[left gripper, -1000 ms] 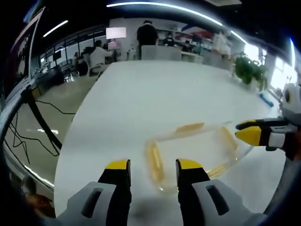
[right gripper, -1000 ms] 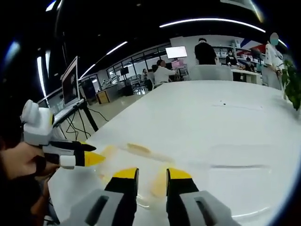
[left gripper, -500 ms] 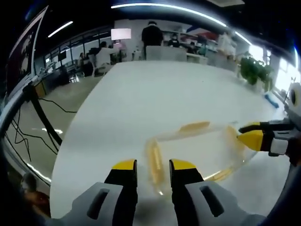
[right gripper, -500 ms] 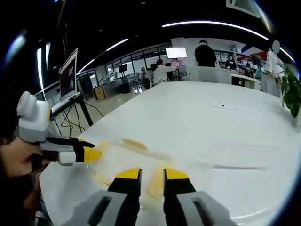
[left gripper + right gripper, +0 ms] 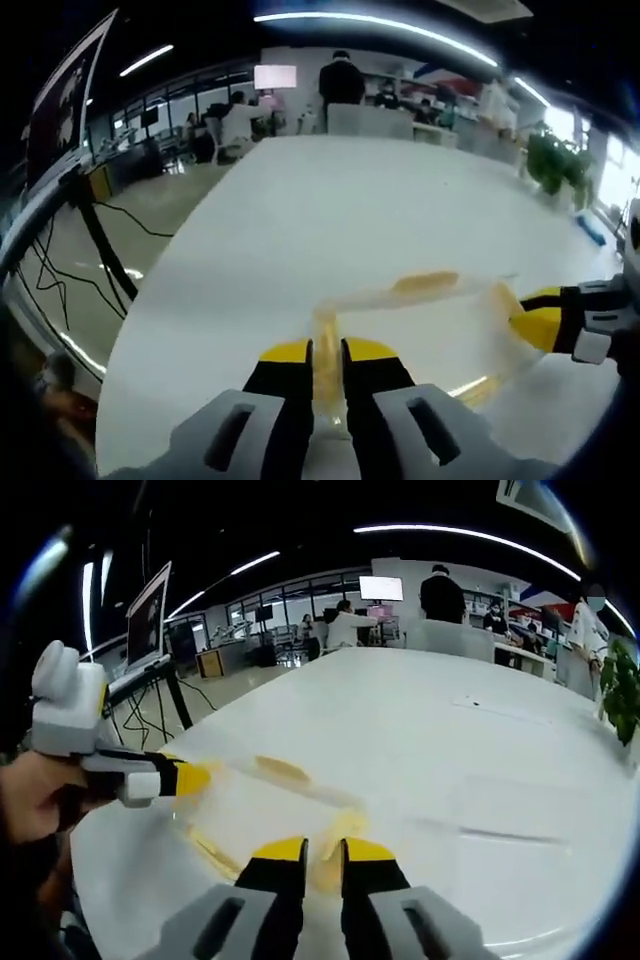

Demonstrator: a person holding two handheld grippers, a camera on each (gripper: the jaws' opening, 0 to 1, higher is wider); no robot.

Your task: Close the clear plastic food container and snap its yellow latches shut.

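Jaws of the left gripper [image 5: 326, 352], yellow-tipped on grey bodies, stand almost together around a yellow latch [image 5: 325, 345] on the near short end of the clear rectangular plastic food container [image 5: 420, 330], pinching it. That container lies flat on the long white surface [image 5: 350, 210], close in front of both grippers. In the left gripper view, the right gripper [image 5: 530, 318] reaches in from the right edge, its yellow tip against the container's far short end where another yellow latch [image 5: 500, 300] sits. A third yellow latch [image 5: 428, 281] shows along the far long side.

In the right gripper view, the right gripper's [image 5: 322, 850] own jaws are drawn narrow on the yellow latch [image 5: 335, 842] between them; the blur makes it hard to say whether they truly press it. The left gripper [image 5: 185, 778] comes in from the left, held in a person's hand [image 5: 35, 800]. The container's clear body [image 5: 270, 810] is faint here, marked mainly by its yellow side latch [image 5: 280, 770].

Behind, an open office with seated and standing people [image 5: 341, 78] and a green potted plant [image 5: 545, 160].
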